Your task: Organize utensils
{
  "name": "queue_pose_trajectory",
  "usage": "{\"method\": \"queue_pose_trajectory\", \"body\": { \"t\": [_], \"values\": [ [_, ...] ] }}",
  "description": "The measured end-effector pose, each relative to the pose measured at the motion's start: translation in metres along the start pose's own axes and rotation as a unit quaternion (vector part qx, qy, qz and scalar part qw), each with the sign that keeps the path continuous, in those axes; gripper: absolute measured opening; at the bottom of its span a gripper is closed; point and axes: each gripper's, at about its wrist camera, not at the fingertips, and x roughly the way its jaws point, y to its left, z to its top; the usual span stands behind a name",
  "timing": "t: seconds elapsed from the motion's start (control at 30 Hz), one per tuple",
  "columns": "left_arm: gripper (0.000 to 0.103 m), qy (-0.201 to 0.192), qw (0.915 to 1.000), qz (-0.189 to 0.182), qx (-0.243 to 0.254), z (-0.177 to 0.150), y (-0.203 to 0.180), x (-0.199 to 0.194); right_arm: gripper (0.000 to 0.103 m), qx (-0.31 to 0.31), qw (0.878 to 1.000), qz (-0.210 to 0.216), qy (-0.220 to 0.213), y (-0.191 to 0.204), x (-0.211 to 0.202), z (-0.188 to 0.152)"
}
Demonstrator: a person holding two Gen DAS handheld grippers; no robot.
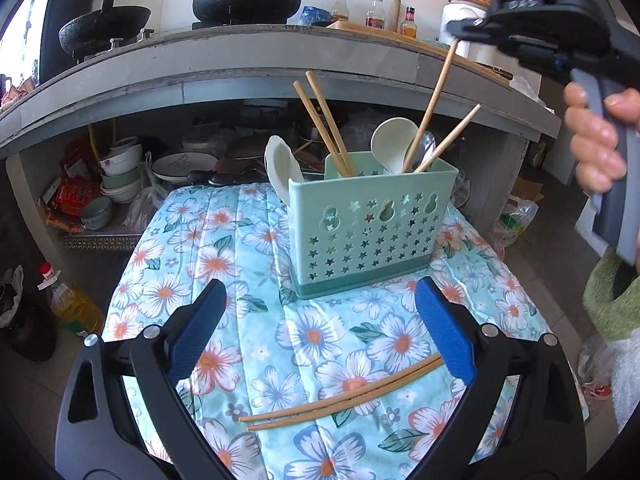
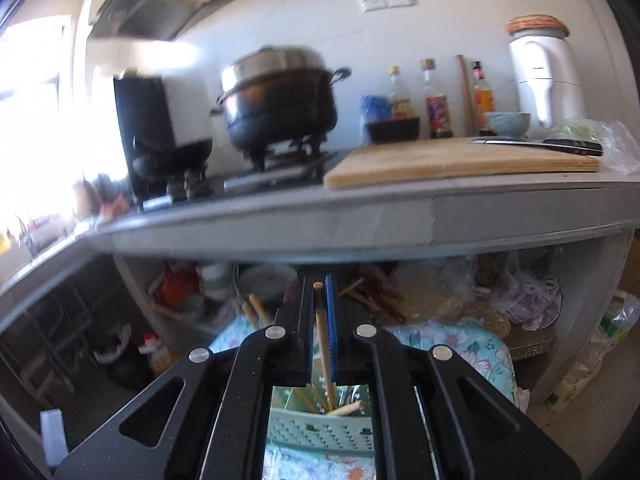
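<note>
The left gripper (image 1: pixel 320 320) hovers wide apart over two chopsticks (image 1: pixel 344 394) lying on the floral cloth (image 1: pixel 256 240), while the right gripper (image 2: pixel 319 320) pinches one chopstick (image 2: pixel 322 336) whose lower end stands in the green holder (image 1: pixel 372 220) among spoons.

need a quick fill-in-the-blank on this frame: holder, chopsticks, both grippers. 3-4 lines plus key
1. The right gripper is shut on a single wooden ____.
2. The mint-green plastic utensil holder has cut-outs shaped like gourds and ____.
3. On the floral tablecloth, between the left gripper's open blue fingers, lie ____ loose bamboo chopsticks.
4. The white ceramic spoon stands ____ the holder.

Missing words: chopstick; stars; two; inside
</note>
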Motion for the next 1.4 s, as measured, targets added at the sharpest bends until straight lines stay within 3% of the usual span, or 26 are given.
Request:
{"method": "queue_pose_trajectory", "body": {
  "t": [0.07,0.1,0.17,0.47,0.53,0.7,0.9,1.07,1.27,1.4],
  "values": [
    [0.092,0.001,1.0,0.0,0.002,0.0,-0.001,0.0,0.012,0.003,1.0,0.008,0.0,0.0,-0.003,-0.003],
    [0.092,0.002,1.0,0.0,0.002,-0.001,-0.001,-0.001,0.023,0.009,1.0,0.009,-0.004,-0.002,-0.007,-0.002],
    [0.092,0.006,1.0,0.001,0.004,-0.001,-0.002,0.0,0.031,0.024,0.999,0.017,-0.021,-0.009,-0.018,0.001],
    [0.092,0.021,0.9997,0.009,0.0,-0.002,0.001,0.005,0.037,0.079,0.995,0.017,-0.055,-0.038,-0.064,0.004],
    [0.092,0.025,0.9996,0.011,0.0,-0.003,0.001,0.007,0.045,0.082,0.995,0.015,-0.048,-0.039,-0.071,-0.006],
    [0.092,0.039,0.9989,0.025,0.011,-0.005,0.0,0.013,0.058,0.089,0.996,0.014,0.021,-0.041,-0.076,-0.051],
    [0.092,0.059,0.9975,0.037,0.01,-0.009,0.002,0.021,0.058,0.114,0.985,-0.014,0.127,-0.048,-0.065,-0.12],
    [0.092,0.067,0.9964,0.049,0.018,-0.012,0.001,0.026,0.058,0.142,0.972,-0.025,0.187,-0.053,-0.056,-0.169],
    [0.092,0.073,0.9951,0.059,0.031,-0.014,-0.001,0.032,0.058,0.149,0.96,-0.05,0.233,-0.052,-0.053,-0.216],
    [0.092,0.073,0.9948,0.057,0.041,-0.017,-0.005,0.035,0.058,0.147,0.957,-0.07,0.242,-0.05,-0.059,-0.23]
  ]
}}
